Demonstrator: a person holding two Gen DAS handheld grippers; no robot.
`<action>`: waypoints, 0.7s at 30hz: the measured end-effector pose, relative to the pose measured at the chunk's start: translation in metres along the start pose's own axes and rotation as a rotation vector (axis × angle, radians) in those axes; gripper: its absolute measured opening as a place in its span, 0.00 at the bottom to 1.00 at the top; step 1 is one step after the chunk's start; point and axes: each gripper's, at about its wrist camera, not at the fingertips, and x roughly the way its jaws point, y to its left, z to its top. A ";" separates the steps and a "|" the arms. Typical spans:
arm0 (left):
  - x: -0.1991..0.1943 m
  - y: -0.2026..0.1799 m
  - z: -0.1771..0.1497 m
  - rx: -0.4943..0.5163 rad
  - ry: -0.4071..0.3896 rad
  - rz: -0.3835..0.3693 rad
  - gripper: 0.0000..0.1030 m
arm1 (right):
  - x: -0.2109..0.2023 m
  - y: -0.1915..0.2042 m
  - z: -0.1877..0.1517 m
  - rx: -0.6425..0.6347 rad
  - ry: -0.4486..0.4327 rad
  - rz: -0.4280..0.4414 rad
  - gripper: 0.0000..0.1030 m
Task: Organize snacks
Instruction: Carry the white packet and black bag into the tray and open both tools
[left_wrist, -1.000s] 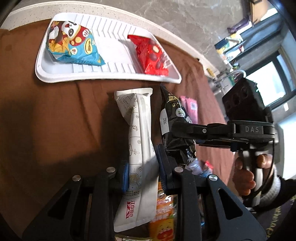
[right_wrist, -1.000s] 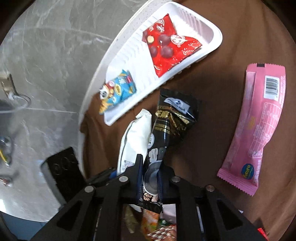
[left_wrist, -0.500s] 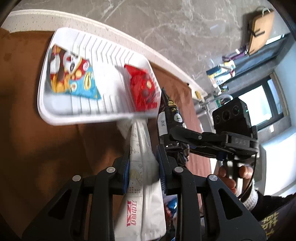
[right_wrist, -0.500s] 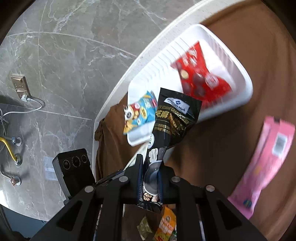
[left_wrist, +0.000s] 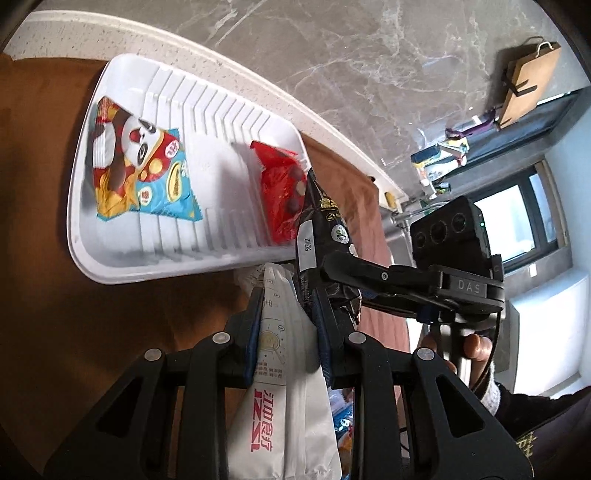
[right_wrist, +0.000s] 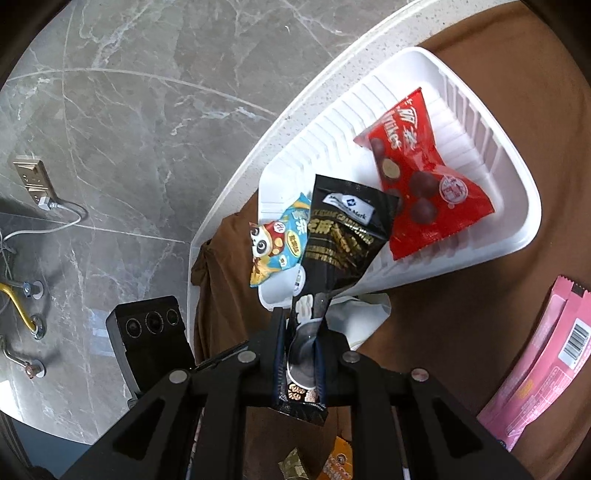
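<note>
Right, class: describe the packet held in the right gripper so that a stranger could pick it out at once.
Start at the white ribbed plastic tray on the brown tablecloth. Just in front of its near rim, the right gripper pinches a tall black foil packet with gold lettering. Unlike the red packet of chocolate balls and the blue panda packet, it alone is black.

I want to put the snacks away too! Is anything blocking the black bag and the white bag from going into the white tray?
Nothing visible blocks them. The black bag and white bag hang just in front of the tray. Inside, a blue panda packet and a red packet lie at the two ends, with bare ribbed floor between them.
</note>
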 end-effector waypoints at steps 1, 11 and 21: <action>0.002 0.000 -0.001 0.004 0.007 0.009 0.23 | 0.001 -0.001 -0.001 0.001 0.002 -0.004 0.15; 0.012 -0.004 -0.022 0.060 0.067 0.029 0.21 | -0.001 -0.014 -0.015 0.016 0.029 -0.011 0.15; 0.045 -0.014 -0.043 0.212 0.211 0.218 0.21 | -0.004 -0.014 -0.033 -0.044 0.052 -0.069 0.16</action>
